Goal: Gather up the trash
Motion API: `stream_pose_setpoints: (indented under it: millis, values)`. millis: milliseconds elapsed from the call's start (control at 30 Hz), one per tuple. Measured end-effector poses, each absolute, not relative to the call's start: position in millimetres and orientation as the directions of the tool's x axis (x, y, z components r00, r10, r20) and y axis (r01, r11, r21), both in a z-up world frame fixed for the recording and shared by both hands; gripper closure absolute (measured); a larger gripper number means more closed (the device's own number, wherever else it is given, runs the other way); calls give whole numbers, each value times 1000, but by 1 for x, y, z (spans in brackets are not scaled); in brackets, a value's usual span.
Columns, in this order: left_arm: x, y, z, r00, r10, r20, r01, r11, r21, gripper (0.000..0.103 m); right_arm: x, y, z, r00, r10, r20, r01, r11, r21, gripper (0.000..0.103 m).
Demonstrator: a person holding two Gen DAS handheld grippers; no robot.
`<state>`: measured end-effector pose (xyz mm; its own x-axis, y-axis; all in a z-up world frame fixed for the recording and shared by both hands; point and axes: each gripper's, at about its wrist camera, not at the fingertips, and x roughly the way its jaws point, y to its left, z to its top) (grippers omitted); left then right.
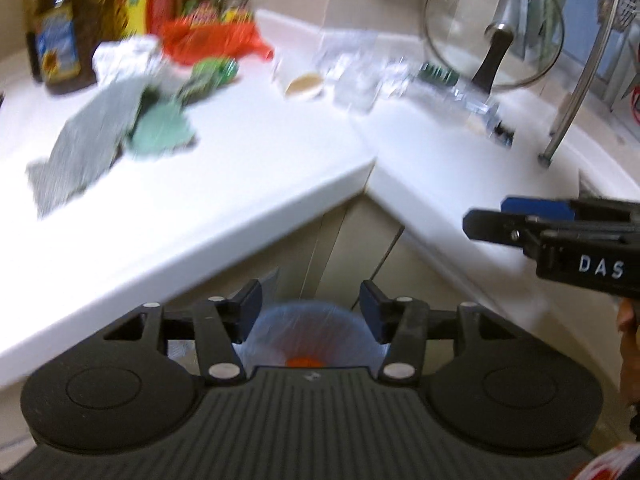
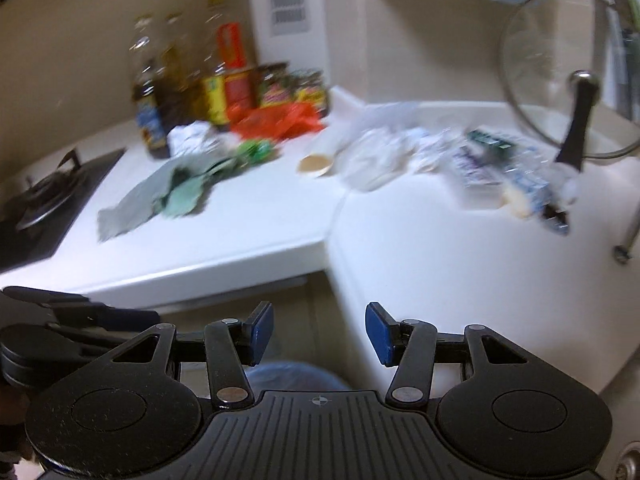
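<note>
Ahead of and above both grippers lies the white L-shaped kitchen counter (image 2: 256,236), its inner corner pointing toward them, with the trash spread along its back half.

The largest piece is the grey-and-green limp cloth or wrapper (image 2: 160,196), ahead and to the left of the right gripper (image 2: 319,332). Its long axis runs diagonally, near end to the left and far end toward the bottles. It should be light and floppy; a pinch on a raised fold in the middle would probably gather it best.

Straight ahead of that gripper, at the corner, sits the heap of crumpled clear plastic film (image 2: 380,152). It is likely featherlight, slippery and springy, with no clear axis; grip a bunched ridge, not a flat sheet.

Behind it to the left is the crumpled red plastic bag (image 2: 280,120), soft and light, spread sideways. Smaller still are the green foil wrapper (image 1: 208,76) and the small round tan lid (image 1: 304,86), lying flat, probably stiff and best taken by its rim.

The left gripper (image 1: 311,312) has its jaws apart with nothing between the pads; below it shows a blue-tinted bin bag (image 1: 308,340). The right gripper's jaws likewise stand apart and empty.
</note>
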<state>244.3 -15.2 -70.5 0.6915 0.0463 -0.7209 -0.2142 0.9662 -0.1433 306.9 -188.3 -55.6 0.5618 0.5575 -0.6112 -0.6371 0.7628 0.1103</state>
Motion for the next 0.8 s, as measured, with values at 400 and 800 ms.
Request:
stream_pose_setpoints:
  millis: [400,800]
  values:
    - [312,-30,-39,761,56,-646,-169,979,-115,28,366,-249,-37,683,448,-577,-485,869,101,52]
    - [390,-33,-31,781,100,-616,-125,992,2,26,416,-260,-35,708,434,-557,-458,883,105,51]
